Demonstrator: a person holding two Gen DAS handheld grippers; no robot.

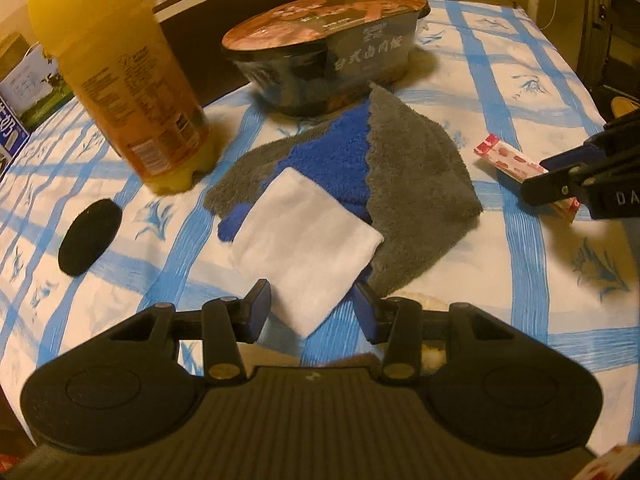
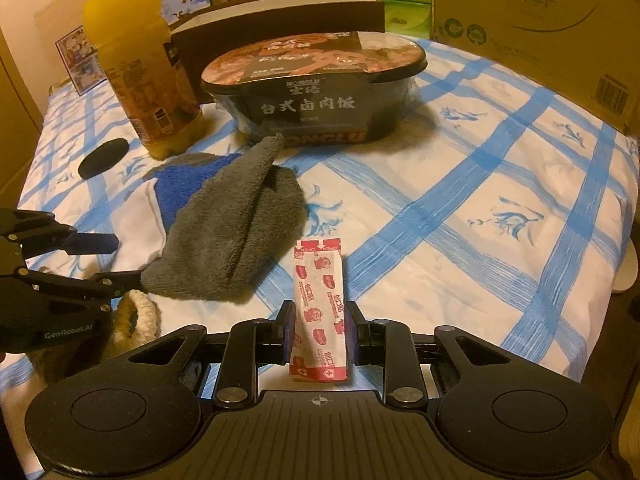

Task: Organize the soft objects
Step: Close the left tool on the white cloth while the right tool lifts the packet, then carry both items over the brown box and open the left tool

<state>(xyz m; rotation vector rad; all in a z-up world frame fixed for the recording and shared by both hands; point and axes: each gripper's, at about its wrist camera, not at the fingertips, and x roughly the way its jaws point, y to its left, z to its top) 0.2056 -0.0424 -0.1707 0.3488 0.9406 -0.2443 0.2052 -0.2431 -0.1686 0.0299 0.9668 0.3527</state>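
Note:
A grey towel (image 1: 416, 200) lies on the table with a blue fuzzy cloth (image 1: 336, 156) on it and a folded white cloth (image 1: 304, 248) on top. My left gripper (image 1: 312, 312) is open, its fingers on either side of the white cloth's near corner. My right gripper (image 2: 318, 332) has its fingers on either side of a red-and-white bandage packet (image 2: 320, 304), close against its edges. The grey towel (image 2: 228, 232) and blue cloth (image 2: 180, 184) lie to the left in the right wrist view. The packet also shows in the left wrist view (image 1: 508, 158).
An orange juice bottle (image 1: 116, 68), a black ready-meal bowl (image 1: 328, 48) and a black round pad (image 1: 90, 236) stand on the blue-checked tablecloth (image 2: 480, 200). A cream woven object (image 2: 136, 316) lies by the left gripper. Cardboard boxes (image 2: 540, 20) stand behind the table.

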